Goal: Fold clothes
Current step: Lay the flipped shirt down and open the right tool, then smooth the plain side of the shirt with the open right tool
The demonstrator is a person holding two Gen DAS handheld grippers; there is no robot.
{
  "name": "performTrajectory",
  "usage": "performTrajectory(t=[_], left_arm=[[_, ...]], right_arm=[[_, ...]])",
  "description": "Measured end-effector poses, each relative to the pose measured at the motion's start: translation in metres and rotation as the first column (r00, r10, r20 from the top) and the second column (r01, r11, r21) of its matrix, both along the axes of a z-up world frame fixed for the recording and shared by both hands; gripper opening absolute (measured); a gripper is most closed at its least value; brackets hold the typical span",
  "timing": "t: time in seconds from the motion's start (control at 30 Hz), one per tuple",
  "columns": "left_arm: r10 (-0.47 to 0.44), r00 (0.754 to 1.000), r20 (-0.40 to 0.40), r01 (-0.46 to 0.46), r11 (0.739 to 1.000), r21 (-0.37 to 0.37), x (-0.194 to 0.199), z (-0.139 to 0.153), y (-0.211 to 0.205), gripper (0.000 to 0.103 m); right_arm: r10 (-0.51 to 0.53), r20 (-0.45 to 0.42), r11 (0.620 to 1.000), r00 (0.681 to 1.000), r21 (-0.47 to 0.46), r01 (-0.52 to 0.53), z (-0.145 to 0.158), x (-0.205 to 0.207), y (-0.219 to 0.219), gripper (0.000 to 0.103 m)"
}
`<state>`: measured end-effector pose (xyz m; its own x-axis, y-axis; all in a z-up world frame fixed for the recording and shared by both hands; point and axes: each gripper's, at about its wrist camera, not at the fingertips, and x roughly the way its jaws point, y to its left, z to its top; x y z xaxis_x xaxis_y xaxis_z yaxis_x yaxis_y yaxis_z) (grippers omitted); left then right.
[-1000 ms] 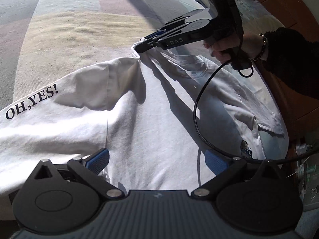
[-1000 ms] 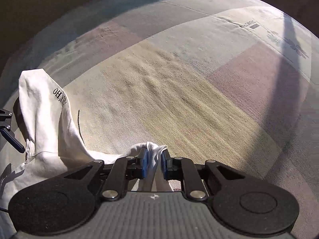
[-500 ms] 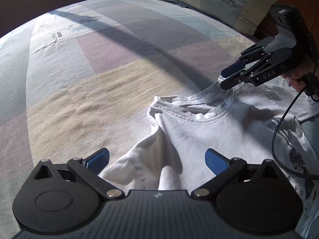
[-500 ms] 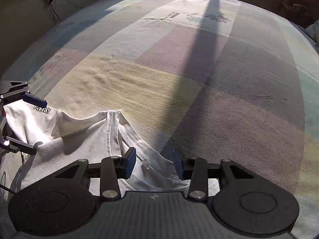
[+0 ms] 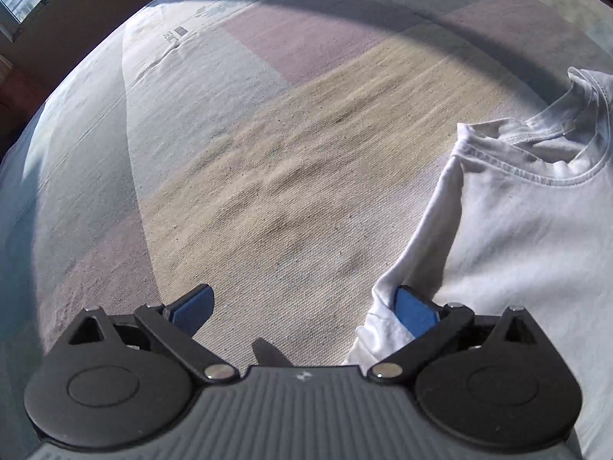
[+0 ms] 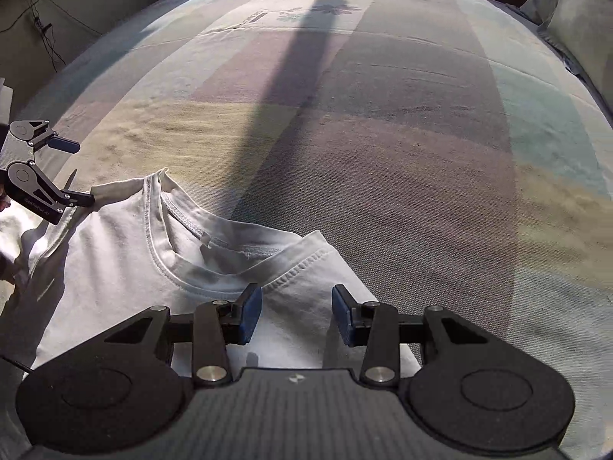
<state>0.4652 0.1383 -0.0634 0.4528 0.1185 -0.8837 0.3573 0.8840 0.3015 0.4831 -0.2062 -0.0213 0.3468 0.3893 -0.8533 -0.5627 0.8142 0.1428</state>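
**White T-shirt flat on the bed, both claws released**

In the right wrist view, the right claw (image 6: 294, 313) is nearest, at 6 o'clock of the picture. Its two blue pads stand apart and nothing is pressed between them; the white T-shirt (image 6: 126, 268) lies below the gap, with its shoulder seam just past the fingertips. The claw is released. The ribbed neckline (image 6: 214, 264) opens toward 11 o'clock from this claw, and a small label shows inside it.

Farther away, at 9 o'clock of the same view, the left claw (image 6: 74, 171) is near the other shoulder of the shirt. Its jaws are wide apart; the lower finger (image 6: 76, 199) reaches the edge of the cloth, the upper one is over the bare bed.

In the left wrist view the left claw (image 5: 302, 306) is also spread wide. The blue pad (image 5: 415, 312) at 4 o'clock touches a fold of the sleeve (image 5: 387, 306), but the opposite pad is well apart from it, over the bedcover, so nothing is gripped.

The shirt lies on the bedcover (image 6: 383, 145), which has wide bands of yellow, mauve and pale green. A long dark shadow (image 6: 306, 57) runs over it toward 12 o'clock. At the far edge, at 2 o'clock, a pillow (image 6: 582, 19) is seen.
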Motion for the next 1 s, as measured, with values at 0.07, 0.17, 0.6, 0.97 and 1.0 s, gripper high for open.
performTrajectory(t=[0.07,0.17,0.6,0.97,1.0], left_arm=[[0.01,1.0,0.016,-0.01,1.0,-0.019,-0.007,0.011,-0.006,0.099],[0.029,0.999,0.016,-0.026,0.99,-0.136,-0.019,0.03,-0.015,0.099],[-0.009,0.991,-0.137,-0.045,0.924,-0.38,-0.05,0.006,-0.06,0.099],[-0.026,0.984,-0.175,-0.035,0.942,-0.334,-0.053,-0.006,-0.064,0.099],[-0.033,0.984,-0.174,-0.026,0.945,-0.327,-0.054,-0.007,-0.066,0.099]], right_arm=[[-0.003,0.007,1.0,1.0,-0.005,0.003,0.001,0.004,-0.006,0.047],[-0.004,0.019,1.0,1.0,-0.027,0.004,-0.001,0.014,-0.019,0.047],[-0.121,-0.019,0.992,0.992,0.045,0.122,-0.022,0.043,-0.058,0.047],[0.15,0.06,0.983,0.987,-0.112,-0.143,-0.03,-0.008,-0.011,0.047],[0.149,0.059,0.984,0.987,-0.111,-0.142,-0.029,-0.007,-0.011,0.047]])
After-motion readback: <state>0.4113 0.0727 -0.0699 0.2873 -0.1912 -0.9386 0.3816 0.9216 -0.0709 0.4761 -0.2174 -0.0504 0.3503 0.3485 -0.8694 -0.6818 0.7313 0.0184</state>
